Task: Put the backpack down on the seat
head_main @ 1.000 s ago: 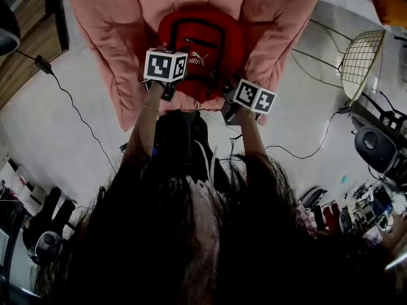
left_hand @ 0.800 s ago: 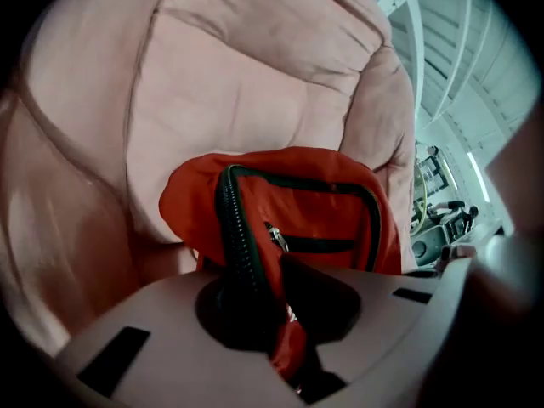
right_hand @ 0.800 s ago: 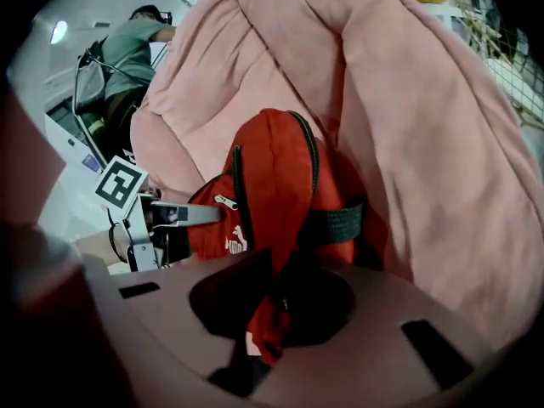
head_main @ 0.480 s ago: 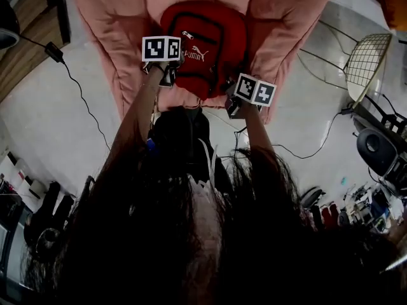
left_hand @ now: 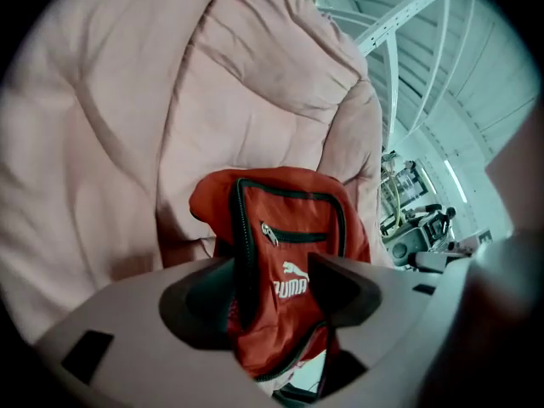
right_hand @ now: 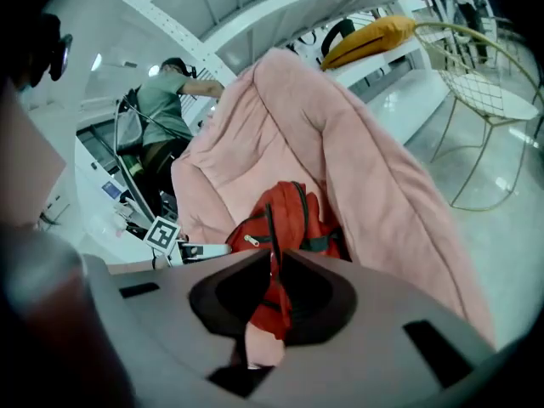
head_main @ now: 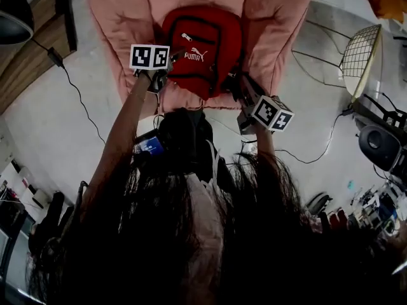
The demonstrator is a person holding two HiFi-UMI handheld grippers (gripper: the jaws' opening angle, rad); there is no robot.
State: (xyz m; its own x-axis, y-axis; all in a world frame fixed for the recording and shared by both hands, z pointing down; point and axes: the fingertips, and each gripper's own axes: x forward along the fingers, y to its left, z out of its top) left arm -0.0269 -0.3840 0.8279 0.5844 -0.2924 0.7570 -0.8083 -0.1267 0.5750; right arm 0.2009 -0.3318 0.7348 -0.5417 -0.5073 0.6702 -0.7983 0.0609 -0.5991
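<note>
the red fabric backpack [head_main: 203, 46] with black zip piping and a white puma logo lies front up in the hollow of the big pink quilted cushion seat [head_main: 127, 18], its top toward the seat's back and the padded sides rising on both flanks.

the left gripper [head_main: 165, 76] is at the backpack's left edge. in the left gripper view the backpack [left_hand: 289, 228] fills the gap of the left gripper [left_hand: 272, 289]: the jaws stand partly apart, with the bag's lower body wedged between them and red cloth against each pad. behind it the seat [left_hand: 127, 143] folds up in soft creases.

the right gripper [head_main: 239, 85] comes in at the bag's lower right corner. in the right gripper view the right gripper [right_hand: 276, 283] has its jaws almost together, pinching a thin fold of the backpack [right_hand: 285, 219] along a line of black piping. the seat [right_hand: 365, 160] drapes down on the right.

the seat stands on a pale glossy floor [head_main: 76, 126], where a thin black cable [head_main: 81, 114] snakes along. a strip of wood flooring [head_main: 25, 49] shows at the far left. to the right is a gold wire-mesh chair [head_main: 362, 56], the same wire-mesh chair [right_hand: 484, 83] showing in the right gripper view below a yellow cushion [right_hand: 374, 36] on a white ledge. white steel beams [left_hand: 408, 24] cross overhead. a person in a green shirt [right_hand: 166, 100] stands farther back among equipment.
</note>
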